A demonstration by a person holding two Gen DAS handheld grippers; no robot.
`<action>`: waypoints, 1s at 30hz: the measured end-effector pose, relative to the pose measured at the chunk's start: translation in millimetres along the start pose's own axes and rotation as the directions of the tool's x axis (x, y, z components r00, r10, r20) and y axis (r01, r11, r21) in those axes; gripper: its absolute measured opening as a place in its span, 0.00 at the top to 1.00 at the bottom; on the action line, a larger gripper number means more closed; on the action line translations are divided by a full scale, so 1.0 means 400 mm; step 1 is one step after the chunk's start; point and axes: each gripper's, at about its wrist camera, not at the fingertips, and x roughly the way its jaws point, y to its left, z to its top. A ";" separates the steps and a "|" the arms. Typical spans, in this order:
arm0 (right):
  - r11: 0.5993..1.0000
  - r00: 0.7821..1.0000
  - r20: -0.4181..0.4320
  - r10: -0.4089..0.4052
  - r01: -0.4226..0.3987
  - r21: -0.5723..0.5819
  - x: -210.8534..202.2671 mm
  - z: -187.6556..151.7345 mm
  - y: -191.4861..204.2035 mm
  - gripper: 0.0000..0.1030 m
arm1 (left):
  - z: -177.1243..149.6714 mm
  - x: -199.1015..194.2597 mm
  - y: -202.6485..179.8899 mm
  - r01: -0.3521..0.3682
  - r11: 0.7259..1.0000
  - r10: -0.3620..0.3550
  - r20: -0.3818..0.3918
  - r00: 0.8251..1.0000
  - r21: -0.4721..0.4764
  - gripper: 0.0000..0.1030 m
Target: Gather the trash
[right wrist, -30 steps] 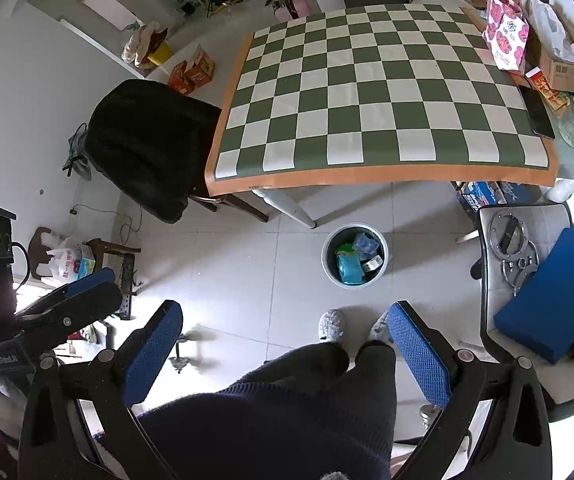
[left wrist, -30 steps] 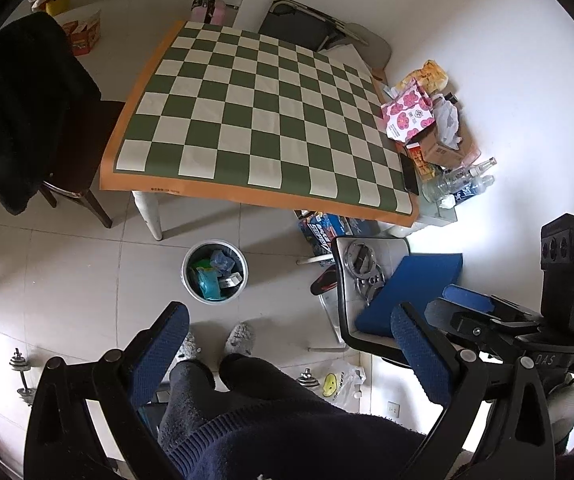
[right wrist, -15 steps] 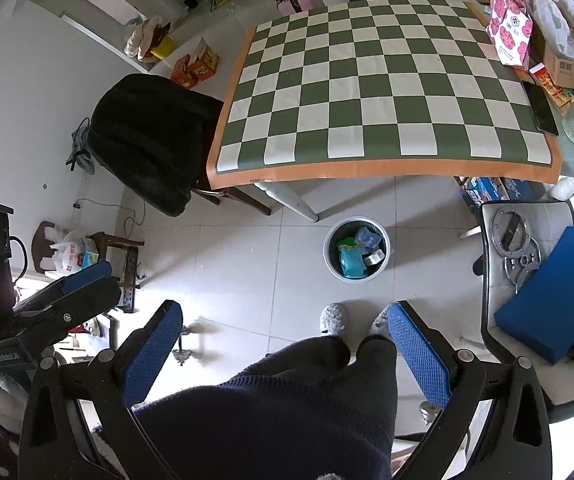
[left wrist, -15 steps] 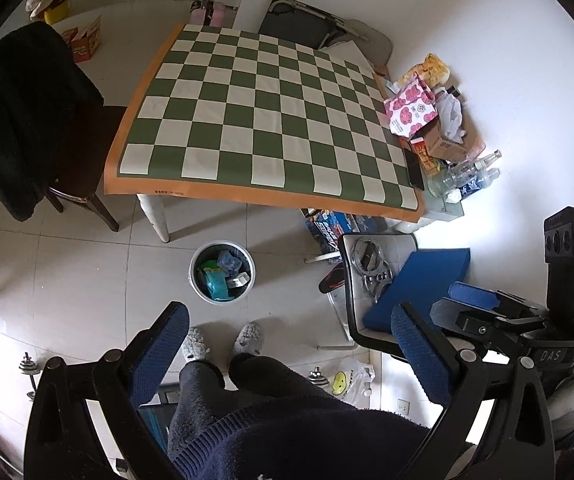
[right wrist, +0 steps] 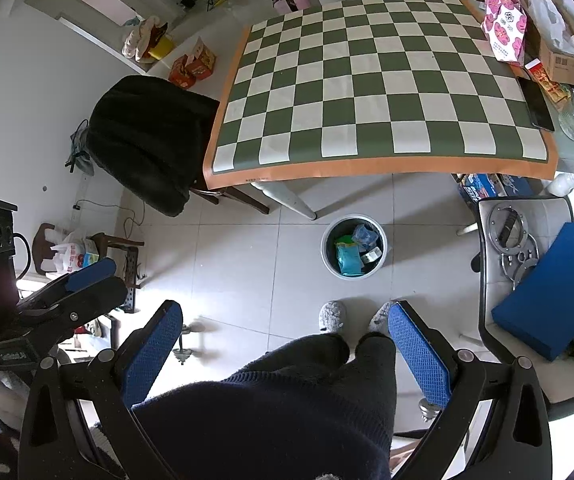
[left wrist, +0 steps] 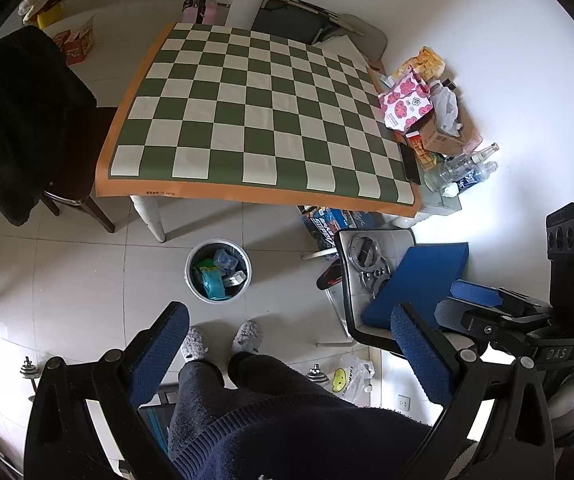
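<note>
A round grey trash bin [left wrist: 218, 270] stands on the tiled floor in front of the table; it holds teal and blue wrappers. It also shows in the right wrist view [right wrist: 354, 246]. My left gripper [left wrist: 287, 344] is open and empty, held high above the floor over the person's legs. My right gripper [right wrist: 285, 344] is open and empty at the same height. The right gripper's body shows at the right of the left wrist view [left wrist: 527, 320]. The checkered tablecloth [left wrist: 263, 120] carries no loose trash.
A table [right wrist: 371, 92] with a green and white checkered cloth. Boxes, bags and bottles [left wrist: 431, 120] crowd its right edge. A chair with a black coat [left wrist: 19, 120] stands left. A chair with a blue cushion [left wrist: 423, 280] stands right.
Both grippers have drifted slightly, so the table and bin have shifted a little in view. Both stay open and empty.
</note>
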 end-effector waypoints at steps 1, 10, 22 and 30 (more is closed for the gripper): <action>1.000 1.000 -0.001 0.000 0.000 0.001 -0.001 0.001 -0.001 0.00 | 0.000 0.000 0.000 -0.002 1.000 0.002 0.002 1.000 -0.003 0.00; 1.000 1.000 0.004 0.004 -0.004 0.008 -0.009 0.002 -0.014 0.00 | 0.001 0.001 -0.005 -0.002 1.000 0.002 0.002 1.000 -0.005 0.00; 1.000 1.000 0.008 0.012 -0.013 0.026 -0.013 0.006 -0.014 0.00 | 0.003 -0.001 -0.004 0.003 1.000 -0.003 0.005 1.000 -0.007 0.00; 0.999 1.000 0.008 0.016 -0.016 0.028 -0.012 0.006 -0.011 0.00 | 0.013 -0.001 -0.017 0.018 1.000 -0.018 0.003 1.000 -0.013 0.00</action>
